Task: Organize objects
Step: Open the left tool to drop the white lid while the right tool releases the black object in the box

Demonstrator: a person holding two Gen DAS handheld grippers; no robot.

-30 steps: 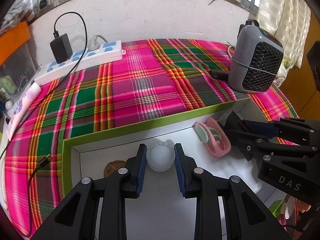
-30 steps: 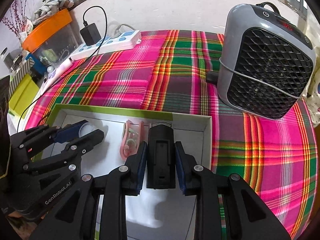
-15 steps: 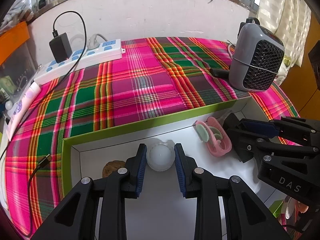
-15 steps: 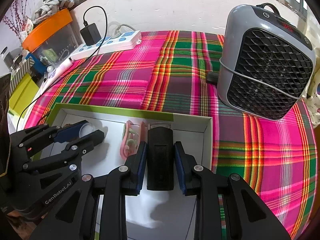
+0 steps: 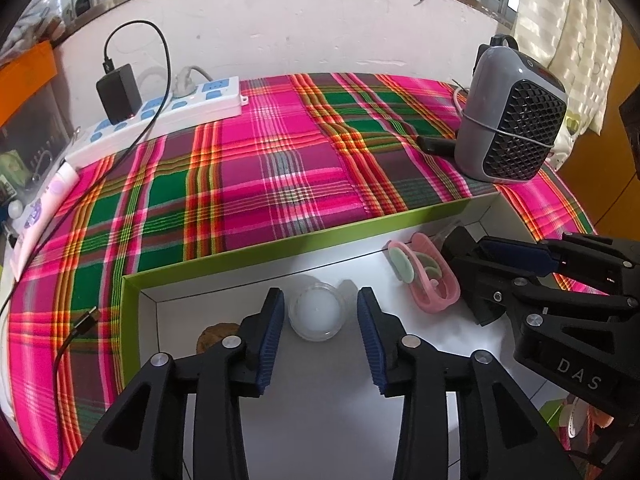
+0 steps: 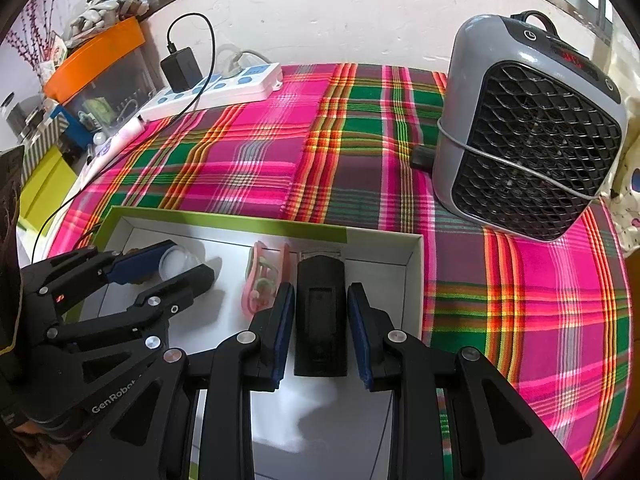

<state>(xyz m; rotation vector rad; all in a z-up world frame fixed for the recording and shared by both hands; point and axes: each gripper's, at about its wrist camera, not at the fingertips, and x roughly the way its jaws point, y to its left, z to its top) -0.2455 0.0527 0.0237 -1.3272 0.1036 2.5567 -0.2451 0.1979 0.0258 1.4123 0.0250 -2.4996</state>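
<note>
Left wrist view: the left gripper (image 5: 320,328) has just been opening, its jaws now clear of the round white jar (image 5: 318,312) resting in the green-edged box (image 5: 280,246). Right gripper (image 6: 318,328) clamps a black device (image 6: 320,312) beside the pink case (image 6: 262,280); a grey heater (image 6: 524,128) stands beyond.

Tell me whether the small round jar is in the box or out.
In. The jar sits on the box's white floor, between the open left gripper's pads.

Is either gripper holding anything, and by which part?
The right gripper pinches the black rectangular block by its long sides. The left gripper holds nothing: its jaws have just been opening, and the small round translucent jar sits free between them.
</note>
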